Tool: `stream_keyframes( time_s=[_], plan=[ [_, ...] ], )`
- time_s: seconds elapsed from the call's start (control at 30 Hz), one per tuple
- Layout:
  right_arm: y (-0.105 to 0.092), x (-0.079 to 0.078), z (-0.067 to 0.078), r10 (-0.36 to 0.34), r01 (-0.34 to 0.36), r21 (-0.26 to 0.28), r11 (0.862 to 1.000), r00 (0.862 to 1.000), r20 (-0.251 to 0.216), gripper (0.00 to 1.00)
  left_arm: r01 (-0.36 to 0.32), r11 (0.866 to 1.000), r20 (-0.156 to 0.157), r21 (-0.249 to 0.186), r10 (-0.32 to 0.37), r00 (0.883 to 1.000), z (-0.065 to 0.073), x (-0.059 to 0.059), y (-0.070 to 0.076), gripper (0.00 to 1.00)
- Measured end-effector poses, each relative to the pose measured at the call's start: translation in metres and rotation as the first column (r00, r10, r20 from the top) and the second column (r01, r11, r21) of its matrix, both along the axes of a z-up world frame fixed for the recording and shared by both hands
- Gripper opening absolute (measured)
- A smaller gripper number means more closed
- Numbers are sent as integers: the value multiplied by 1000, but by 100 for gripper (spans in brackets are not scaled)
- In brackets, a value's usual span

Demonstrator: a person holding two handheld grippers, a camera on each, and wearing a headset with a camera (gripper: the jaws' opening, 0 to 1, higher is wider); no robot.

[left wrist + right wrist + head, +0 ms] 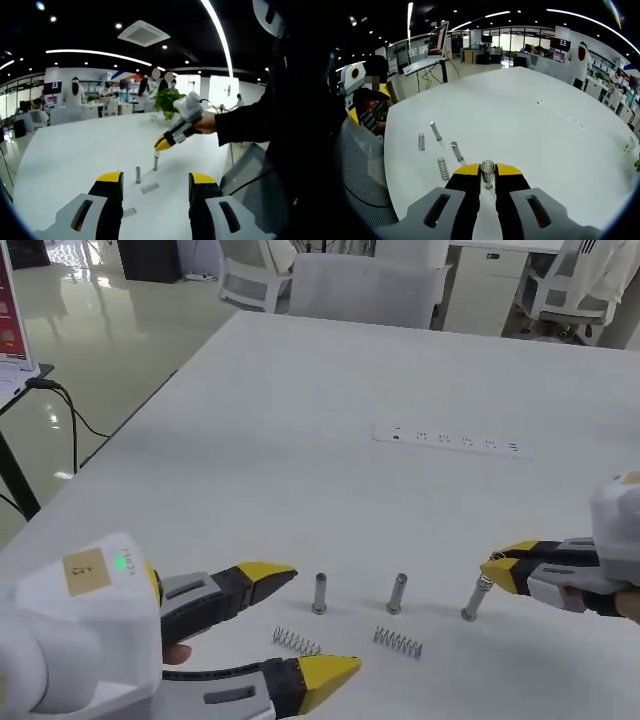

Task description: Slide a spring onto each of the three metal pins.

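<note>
Right gripper point(488, 171) clamped on a spring point(488, 179) — tips at the top of the right pin point(472, 605). Left gripper point(300, 625) jaws wide apart, empty. Loose spring point(297, 642) lies before the left pin point(320, 593), second loose spring point(398, 642) before the middle pin point(397, 593) — both flat on the white table point(300, 440).

Wide bare table point(300, 420) lies open beyond the three upright pins point(397, 594), up to the power strip point(447, 439). Two loose springs point(398, 641) lie just before the pins, cluttering the near approach.
</note>
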State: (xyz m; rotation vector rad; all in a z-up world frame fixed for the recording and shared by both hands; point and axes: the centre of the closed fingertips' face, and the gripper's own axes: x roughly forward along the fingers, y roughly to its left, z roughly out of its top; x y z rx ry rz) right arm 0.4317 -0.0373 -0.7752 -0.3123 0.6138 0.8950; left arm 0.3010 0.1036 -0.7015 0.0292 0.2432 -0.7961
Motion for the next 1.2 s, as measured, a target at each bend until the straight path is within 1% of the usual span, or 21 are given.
stream_keyframes(
  time_s=[0.2, 0.37, 0.47, 0.73, 0.83, 0.87, 0.93, 1.03, 1.1, 1.2],
  plan=[
    [-1, 2, -11, -8, 8, 5, 1000, 1000, -12, 8, -1, 1000, -3, 4, 1, 1000, -1, 0, 0, 47],
    [-1, 4, -27, -13, 13, 6, 1000, 1000, -28, 8, -2, 1000, -7, 8, 2, 1000, -3, 0, 0, 47],
    [0, 5, -33, -15, 16, 9, 1000, 999, -34, 8, -2, 1000, -9, 10, 2, 1000, -3, 0, 0, 47],
    [-3, 3, -48, -19, 18, -14, 1000, 999, -46, 8, -4, 1000, -9, 14, 4, 1000, -3, 0, 1, 47],
    [-4, 2, -52, -16, 15, -24, 1000, 999, -48, 8, -5, 1000, -9, 15, 5, 1000, -3, 0, 1, 47],
    [-4, 3, -50, -19, 19, -15, 1000, 999, -40, 8, -5, 1000, -10, 16, 5, 1000, -3, 0, 1, 47],
    [-4, 3, -51, -22, 22, -12, 1000, 999, -44, 8, -5, 1000, -10, 17, 5, 1000, -3, 0, 2, 47],
    [-4, 2, -52, -22, 21, -22, 1000, 999, -46, 8, -4, 1000, -10, 19, 5, 1000, -3, 0, 2, 47],
    [-6, 2, -54, -23, 21, -34, 999, 999, -46, 10, -4, 1000, -10, 19, 4, 1000, -3, -1, 2, 47],
    [-7, 0, -55, -25, 24, -36, 999, 998, -50, 14, -5, 1000, -10, 19, 5, 1000, -3, 0, 2, 47]
  ],
)
